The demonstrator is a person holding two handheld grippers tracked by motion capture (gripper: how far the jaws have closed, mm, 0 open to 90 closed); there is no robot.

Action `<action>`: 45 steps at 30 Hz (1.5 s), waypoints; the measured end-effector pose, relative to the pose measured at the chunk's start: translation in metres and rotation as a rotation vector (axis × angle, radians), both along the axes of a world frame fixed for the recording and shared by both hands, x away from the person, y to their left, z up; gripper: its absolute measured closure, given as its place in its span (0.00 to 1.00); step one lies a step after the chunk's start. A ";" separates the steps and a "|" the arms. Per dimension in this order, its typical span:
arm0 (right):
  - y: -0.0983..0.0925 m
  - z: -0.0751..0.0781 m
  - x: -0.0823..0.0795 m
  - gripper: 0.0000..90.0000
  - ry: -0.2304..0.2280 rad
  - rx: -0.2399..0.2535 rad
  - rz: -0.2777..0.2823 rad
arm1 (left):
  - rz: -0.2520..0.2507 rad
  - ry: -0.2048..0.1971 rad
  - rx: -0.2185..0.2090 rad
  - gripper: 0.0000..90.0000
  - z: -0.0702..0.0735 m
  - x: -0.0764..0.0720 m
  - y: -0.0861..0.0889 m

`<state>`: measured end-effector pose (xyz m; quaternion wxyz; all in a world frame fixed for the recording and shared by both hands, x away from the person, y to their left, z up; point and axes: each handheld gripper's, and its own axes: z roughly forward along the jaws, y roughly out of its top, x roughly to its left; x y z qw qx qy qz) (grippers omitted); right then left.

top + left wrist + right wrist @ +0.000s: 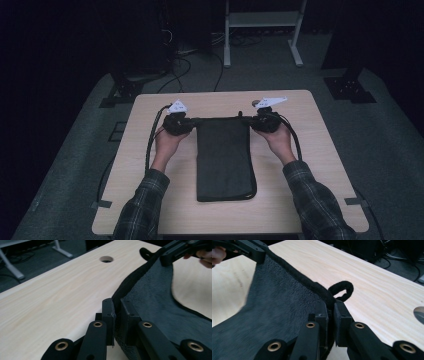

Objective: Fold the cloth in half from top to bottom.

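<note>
A dark grey fleecy towel [225, 160] lies folded lengthwise on the light wooden table [310, 150]. Its far edge is raised and stretched taut between the two grippers. My left gripper [192, 121] is shut on the towel's far left corner; in the left gripper view its jaws [117, 305] pinch the towel's hem [155, 302]. My right gripper [250, 121] is shut on the far right corner. The right gripper view shows its jaws [330, 307] clamping the thick hem beside a small hanging loop [342, 290] on the towel [277, 300]. Each gripper view also shows the other gripper [175, 250] [249, 250] farther off.
A round cable hole [106, 259] is cut into the table near its far edge. Beyond the table stand a white metal frame [262, 30] and cables on the grey floor. Bare tabletop lies on both sides of the towel.
</note>
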<state>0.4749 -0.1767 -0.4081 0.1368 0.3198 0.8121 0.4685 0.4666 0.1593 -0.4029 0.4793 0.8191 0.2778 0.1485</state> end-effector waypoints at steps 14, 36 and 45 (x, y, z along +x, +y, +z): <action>-0.010 -0.023 -0.049 0.92 0.061 0.041 0.104 | -0.070 0.104 -0.048 0.92 -0.020 -0.044 0.008; -0.009 -0.031 -0.100 0.92 0.090 -0.002 0.191 | -0.151 0.188 -0.047 0.90 -0.034 -0.107 0.014; -0.009 -0.033 -0.123 0.91 0.113 -0.018 0.232 | -0.171 0.216 -0.019 0.90 -0.041 -0.128 0.014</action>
